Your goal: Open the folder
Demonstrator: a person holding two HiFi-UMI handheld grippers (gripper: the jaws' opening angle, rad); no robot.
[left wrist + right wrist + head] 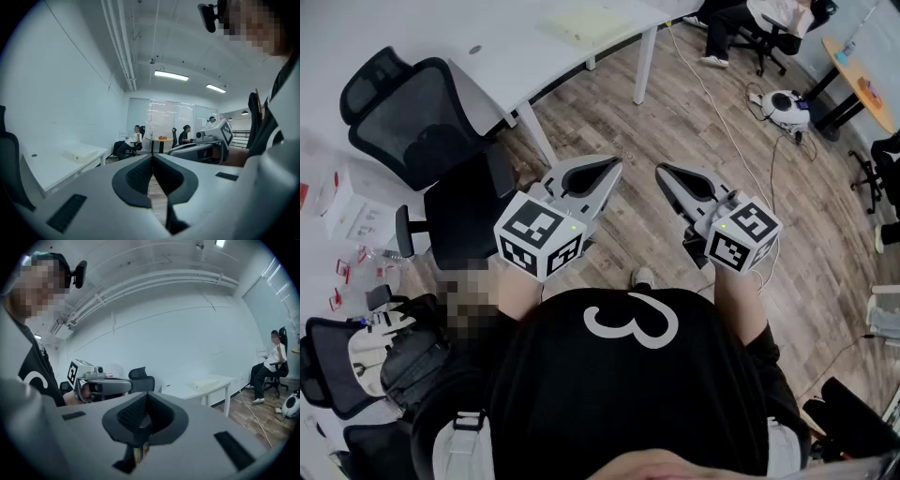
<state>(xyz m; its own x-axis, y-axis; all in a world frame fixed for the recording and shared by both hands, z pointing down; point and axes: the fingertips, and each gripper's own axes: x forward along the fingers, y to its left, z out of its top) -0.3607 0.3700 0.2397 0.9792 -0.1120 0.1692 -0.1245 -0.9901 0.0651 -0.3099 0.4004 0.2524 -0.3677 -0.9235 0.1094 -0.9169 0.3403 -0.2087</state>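
The only likely folder (581,22) is a pale, flat thing lying on the white table (487,56). It is well apart from both grippers, with nothing touching it, and it is too far off to tell which edge is its spine.

The left gripper (613,169) has its jaws pressed together on nothing, and so does the right gripper (665,172). Both are held near level at the person's waist, over the wood floor (675,112). A black office chair (422,127) stands between the person and the table's near side.

The step in hand, as I judge it, is the approach, and nothing of the opening has begun. To do it well, step round the chair and face the folder's free edge, then spread both pairs of jaws before reaching in. Rest one gripper on the folder near the spine so it cannot slide. Pinch only the top cover with the other gripper and lift it in an arc. A thin cover is easy to miss, so come in low and level.
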